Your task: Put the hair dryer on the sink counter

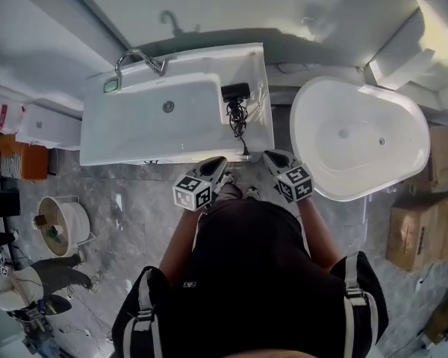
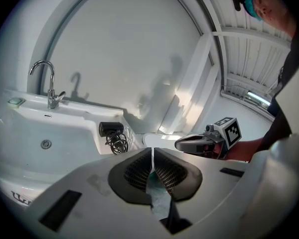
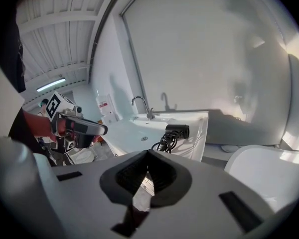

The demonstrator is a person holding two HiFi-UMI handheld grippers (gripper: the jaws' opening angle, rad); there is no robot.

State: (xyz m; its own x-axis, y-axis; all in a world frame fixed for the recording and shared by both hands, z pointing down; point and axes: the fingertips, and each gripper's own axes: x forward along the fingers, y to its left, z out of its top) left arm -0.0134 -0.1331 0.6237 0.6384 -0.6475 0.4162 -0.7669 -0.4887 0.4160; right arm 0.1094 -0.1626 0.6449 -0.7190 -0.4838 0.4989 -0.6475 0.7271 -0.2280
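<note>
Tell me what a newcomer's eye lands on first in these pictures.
The black hair dryer stands out against the white sink, lying on its right ledge with the cord bunched in front of it. A big white bathtub fills the floor to the right. Nearer the person, the left gripper and right gripper hang side by side before the sink, both shut and empty.

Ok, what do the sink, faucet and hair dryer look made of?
Sink: glossy white, likely ceramic or acrylic; soft reflections.
Faucet: polished metal, chrome-like; bright highlights.
Hair dryer: matte black, probably plastic; no shine.
</note>
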